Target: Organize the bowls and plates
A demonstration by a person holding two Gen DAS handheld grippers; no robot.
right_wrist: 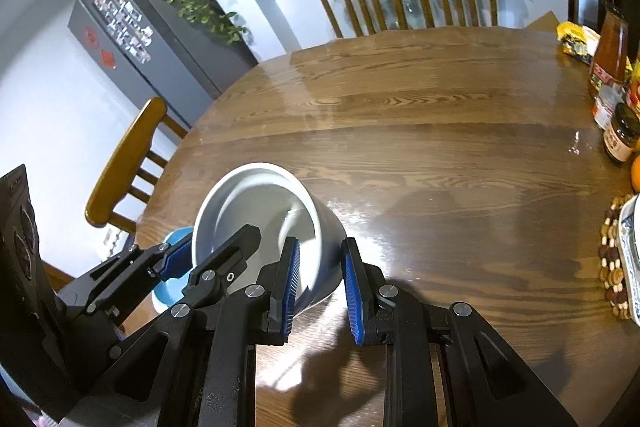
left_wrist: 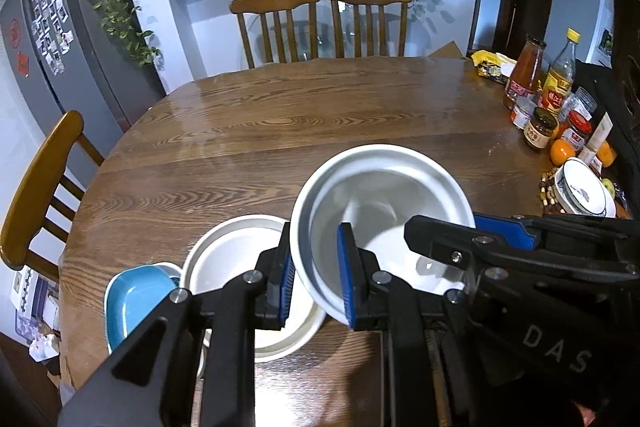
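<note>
A white bowl [left_wrist: 384, 211] is tilted and held off the wooden table [left_wrist: 280, 131]. My left gripper [left_wrist: 318, 273] is shut on its left rim, one finger inside and one outside. My right gripper [right_wrist: 320, 281] is shut on the same white bowl [right_wrist: 260, 215] at its right wall; its fingers [left_wrist: 448, 243] show at the bowl's right side in the left wrist view. Just below and left, a second white bowl [left_wrist: 236, 255] rests on the table. A blue dish [left_wrist: 136, 295] lies at the table's near left edge, partly hidden by the left gripper.
Sauce bottles and jars [left_wrist: 540, 95], oranges [left_wrist: 560, 153] and a patterned bowl [left_wrist: 582, 191] on a beaded mat crowd the table's right edge. Wooden chairs stand at the far side [left_wrist: 320, 23] and the left [left_wrist: 40, 187]. A grey fridge [left_wrist: 60, 27] stands at the left.
</note>
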